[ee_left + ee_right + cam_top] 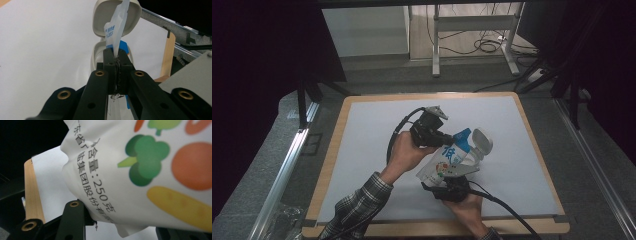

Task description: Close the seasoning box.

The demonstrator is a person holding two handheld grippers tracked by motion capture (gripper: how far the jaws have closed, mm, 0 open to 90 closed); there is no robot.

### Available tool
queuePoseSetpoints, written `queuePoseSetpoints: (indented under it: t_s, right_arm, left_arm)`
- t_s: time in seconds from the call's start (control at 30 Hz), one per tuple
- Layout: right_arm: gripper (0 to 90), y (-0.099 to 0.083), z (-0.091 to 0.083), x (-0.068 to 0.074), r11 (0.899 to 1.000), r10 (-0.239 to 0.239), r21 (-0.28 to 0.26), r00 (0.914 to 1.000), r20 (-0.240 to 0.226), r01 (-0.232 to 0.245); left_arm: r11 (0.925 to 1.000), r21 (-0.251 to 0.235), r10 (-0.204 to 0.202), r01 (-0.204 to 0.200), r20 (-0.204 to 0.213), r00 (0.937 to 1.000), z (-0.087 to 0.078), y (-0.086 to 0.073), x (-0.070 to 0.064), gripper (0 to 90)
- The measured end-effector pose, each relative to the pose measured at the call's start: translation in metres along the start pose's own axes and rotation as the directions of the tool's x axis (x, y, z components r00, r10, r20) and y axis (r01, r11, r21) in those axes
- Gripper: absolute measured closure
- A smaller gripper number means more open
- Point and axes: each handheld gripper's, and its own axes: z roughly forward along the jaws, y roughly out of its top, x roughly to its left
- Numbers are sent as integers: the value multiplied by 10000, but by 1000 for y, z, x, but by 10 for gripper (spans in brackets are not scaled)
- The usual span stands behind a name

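A white and blue pouch (451,157) printed with vegetables is held up over the table between both grippers. My left gripper (449,141) comes in from the upper left. In the left gripper view its jaws (117,62) are pressed together on the pouch's (115,30) thin sealed edge. My right gripper (456,179) holds the pouch from below. In the right gripper view the pouch's body (150,170) sits between the two spread jaws (125,230) and touches the left one. A white container (482,140) with its lid open lies just behind the pouch (102,15).
A white mat (372,130) covers the table, framed by a wooden rim (332,145). Metal rails (287,165) run along both sides. Behind the table stand a desk frame (472,22) and loose cables on the floor.
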Motion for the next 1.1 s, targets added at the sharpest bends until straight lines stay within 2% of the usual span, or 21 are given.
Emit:
queuePoseSetpoints:
  t_s: [0.5, 0.73, 1.1]
  right_arm:
    - [574, -4, 2, -4, 9995, 11, 304, 9999, 134, -15]
    - [574, -6, 2, -5, 9994, -44, 343, 9997, 260, 35]
    - [574, -8, 4, -9, 9985, 22, 538, 9991, 427, -45]
  left_arm:
    - [9999, -114, -72, 75, 255, 9996, -12, -10, 4, 884]
    - [9993, -340, -167, 179, 364, 9992, -20, -18, 5, 883]
    - [9989, -405, -212, 230, 451, 9988, -34, -29, 6, 879]
